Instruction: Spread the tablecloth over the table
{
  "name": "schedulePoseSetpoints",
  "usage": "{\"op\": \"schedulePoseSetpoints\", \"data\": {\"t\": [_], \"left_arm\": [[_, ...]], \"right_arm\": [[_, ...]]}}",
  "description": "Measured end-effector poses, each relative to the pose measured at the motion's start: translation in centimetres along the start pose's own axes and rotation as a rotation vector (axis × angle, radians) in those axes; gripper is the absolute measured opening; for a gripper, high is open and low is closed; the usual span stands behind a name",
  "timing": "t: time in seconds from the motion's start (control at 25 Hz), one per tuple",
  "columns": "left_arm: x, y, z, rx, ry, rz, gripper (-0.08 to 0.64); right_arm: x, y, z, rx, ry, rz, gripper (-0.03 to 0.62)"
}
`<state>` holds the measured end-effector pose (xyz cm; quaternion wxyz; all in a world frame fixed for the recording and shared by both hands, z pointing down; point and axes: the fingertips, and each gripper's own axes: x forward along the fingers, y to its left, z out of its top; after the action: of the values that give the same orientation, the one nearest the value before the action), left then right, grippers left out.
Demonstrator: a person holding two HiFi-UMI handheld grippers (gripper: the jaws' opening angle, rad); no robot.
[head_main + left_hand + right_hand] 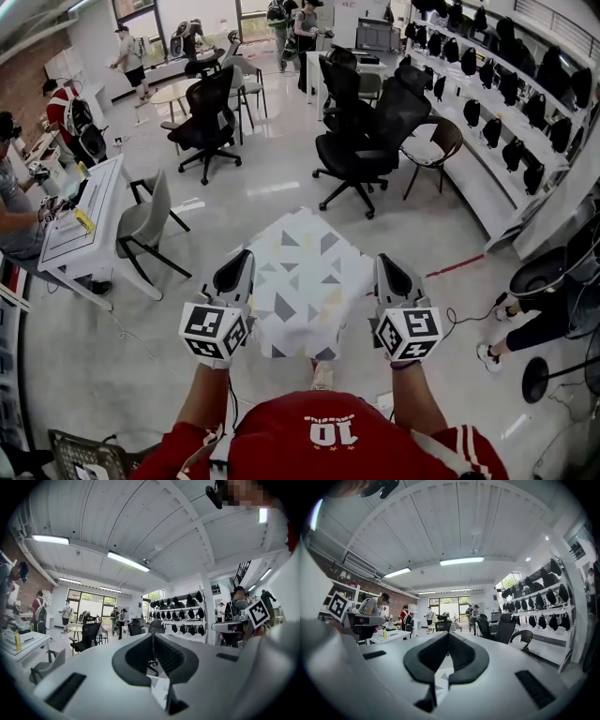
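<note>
A white tablecloth (305, 281) printed with grey triangles is stretched out flat between my two grippers, and its near edge hangs down in front of me. My left gripper (246, 257) is shut on the cloth's left edge. In the left gripper view a fold of the cloth (159, 688) shows pinched below the closed jaws (153, 637). My right gripper (382, 261) is shut on the right edge, and the right gripper view shows a strip of cloth (440, 684) under its closed jaws (448, 637). Both point level. Whatever lies under the cloth is hidden.
Black office chairs (361, 141) stand just beyond the cloth. A white desk (84, 220) with a grey chair (145, 225) is at the left. A person (553, 319) sits at the right by a shelf of black bags (525, 103). Other people stand far back.
</note>
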<state>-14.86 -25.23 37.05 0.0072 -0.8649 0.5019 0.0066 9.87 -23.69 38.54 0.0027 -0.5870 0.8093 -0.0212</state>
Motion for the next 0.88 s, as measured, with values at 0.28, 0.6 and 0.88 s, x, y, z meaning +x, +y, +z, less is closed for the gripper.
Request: {"op": "schedulePoseSetpoints", "data": {"t": [0.28,0.6,0.88], "left_arm": [[0.04,-0.34,0.12,-0.056,0.000,-0.020,0.017],[0.32,-0.68,-0.23,-0.031,0.006,-0.020,0.018],[-0.02,-0.72,0.00,-0.029,0.008,-0.020,0.017]], "right_arm": [[-0.47,-0.23,-0.10,0.020,0.004,0.004,0.015],[-0.71,-0.35,-0.24,0.035,-0.004,0.007,0.015],[-0.91,-0.12,-0.07,0.032,-0.002,0.011,0.014]]}}
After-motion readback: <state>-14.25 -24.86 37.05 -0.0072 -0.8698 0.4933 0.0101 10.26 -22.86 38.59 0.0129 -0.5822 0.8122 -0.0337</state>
